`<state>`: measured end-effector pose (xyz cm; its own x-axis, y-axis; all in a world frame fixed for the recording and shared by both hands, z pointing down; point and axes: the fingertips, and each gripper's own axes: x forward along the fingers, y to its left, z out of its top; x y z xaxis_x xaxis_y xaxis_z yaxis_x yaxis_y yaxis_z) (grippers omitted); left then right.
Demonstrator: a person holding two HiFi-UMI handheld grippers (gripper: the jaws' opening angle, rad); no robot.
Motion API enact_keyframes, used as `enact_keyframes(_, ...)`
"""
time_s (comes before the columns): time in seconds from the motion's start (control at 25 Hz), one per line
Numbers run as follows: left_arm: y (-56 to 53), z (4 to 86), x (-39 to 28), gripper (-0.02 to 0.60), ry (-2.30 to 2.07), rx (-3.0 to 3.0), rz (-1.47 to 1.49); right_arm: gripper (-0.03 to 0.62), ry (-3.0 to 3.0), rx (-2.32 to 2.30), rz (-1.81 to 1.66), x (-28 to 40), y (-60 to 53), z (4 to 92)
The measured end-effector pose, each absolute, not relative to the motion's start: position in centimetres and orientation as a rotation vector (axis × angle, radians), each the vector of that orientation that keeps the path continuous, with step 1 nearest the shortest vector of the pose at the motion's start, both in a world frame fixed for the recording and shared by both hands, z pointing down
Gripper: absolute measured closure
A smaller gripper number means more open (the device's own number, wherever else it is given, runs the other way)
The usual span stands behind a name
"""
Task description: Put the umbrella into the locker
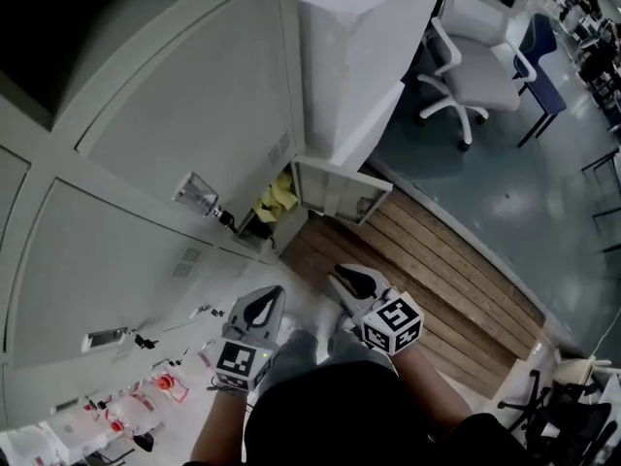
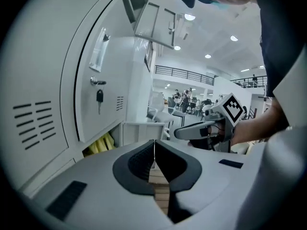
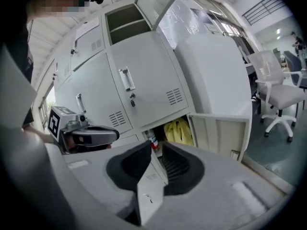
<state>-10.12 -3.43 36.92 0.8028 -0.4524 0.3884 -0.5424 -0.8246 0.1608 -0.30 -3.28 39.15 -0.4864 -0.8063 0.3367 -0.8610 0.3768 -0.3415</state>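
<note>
The yellow umbrella (image 1: 277, 197) (image 2: 103, 145) (image 3: 178, 131) lies inside the open bottom locker compartment, whose small door (image 1: 340, 192) (image 3: 220, 133) stands swung out to the right. Both grippers are held up in front of the lockers, well above and away from that compartment. My left gripper (image 1: 260, 304) (image 2: 154, 143) is shut with nothing in it. My right gripper (image 1: 351, 282) (image 3: 157, 145) is beside it, its jaws drawn together and empty. Each gripper shows in the other's view: the right gripper (image 2: 182, 132) and the left gripper (image 3: 112, 133).
A bottle with a red label (image 3: 153, 140) stands in the compartment left of the umbrella. A key (image 1: 223, 216) (image 2: 99, 97) hangs in a shut locker door. An upper compartment (image 3: 124, 20) is open. A white office chair (image 1: 466, 66) (image 3: 283, 99) stands to the right, beyond a plastic-wrapped cabinet (image 1: 359, 47).
</note>
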Motion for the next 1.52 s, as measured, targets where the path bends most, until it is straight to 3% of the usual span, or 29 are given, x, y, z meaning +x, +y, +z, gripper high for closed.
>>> enact_keyframes(0.8,-1.6,20.1,-7.0,0.569,-0.767,2.954,0.128,0.534,-2.677,1.616,0.256,2.9,0.8,21.3)
enact_keyframes(1.52,-1.6,19.3,-8.5,0.569,-0.892,2.938,0.125,0.536,-2.709,1.578,0.169,2.6,0.5,20.3)
